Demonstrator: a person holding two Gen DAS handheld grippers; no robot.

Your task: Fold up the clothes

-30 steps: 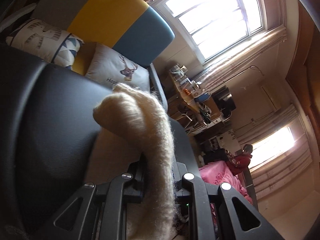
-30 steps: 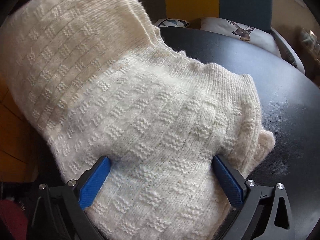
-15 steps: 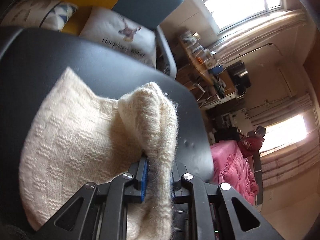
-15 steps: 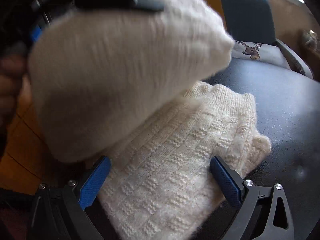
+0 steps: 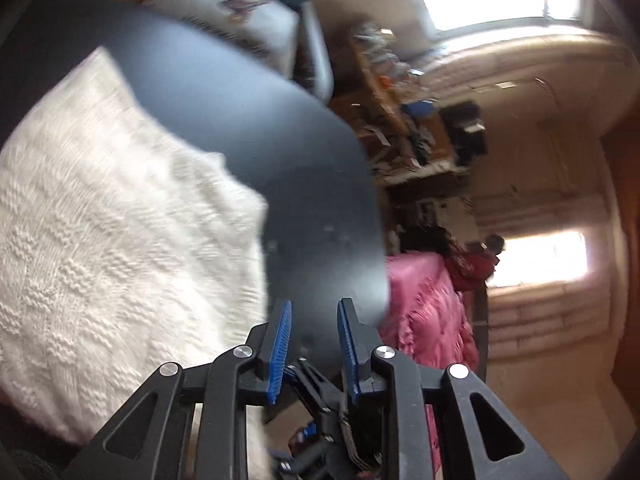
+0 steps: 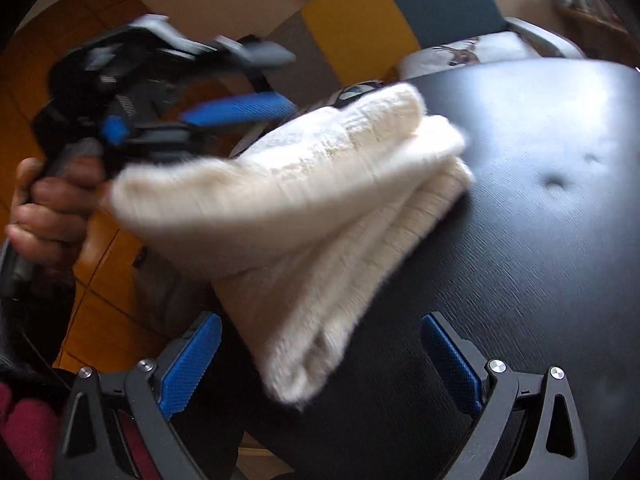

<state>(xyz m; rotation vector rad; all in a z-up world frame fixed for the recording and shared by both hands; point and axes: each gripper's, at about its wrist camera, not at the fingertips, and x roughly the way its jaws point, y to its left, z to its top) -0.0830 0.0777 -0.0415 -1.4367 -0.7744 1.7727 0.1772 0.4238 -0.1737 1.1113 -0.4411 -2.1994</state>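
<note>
A cream knitted sweater point(image 6: 300, 208) lies folded over itself on the black round table point(image 6: 540, 200). In the right wrist view my right gripper point(image 6: 320, 320) stands wide open just in front of the fold's near end, with nothing gripped. My left gripper point(image 6: 276, 80), held by a hand point(image 6: 52, 200), hovers at the upper left above the sweater's far edge with its blue pads apart. In the left wrist view the left gripper point(image 5: 315, 312) is open and empty over bare table, and the blurred sweater point(image 5: 100, 220) lies to its left.
A yellow and blue chair point(image 6: 400, 12) with a deer cushion point(image 6: 472, 50) stands behind the table. A pink cover point(image 5: 428, 312), a cluttered desk point(image 5: 400, 120) and bright windows lie beyond the table's edge point(image 5: 372, 208). Wooden floor point(image 6: 104, 288) shows at the left.
My left gripper has let go of the sweater's folded part, which now lies over the rest, and has drawn away open. The right gripper stayed open and backed off a little.
</note>
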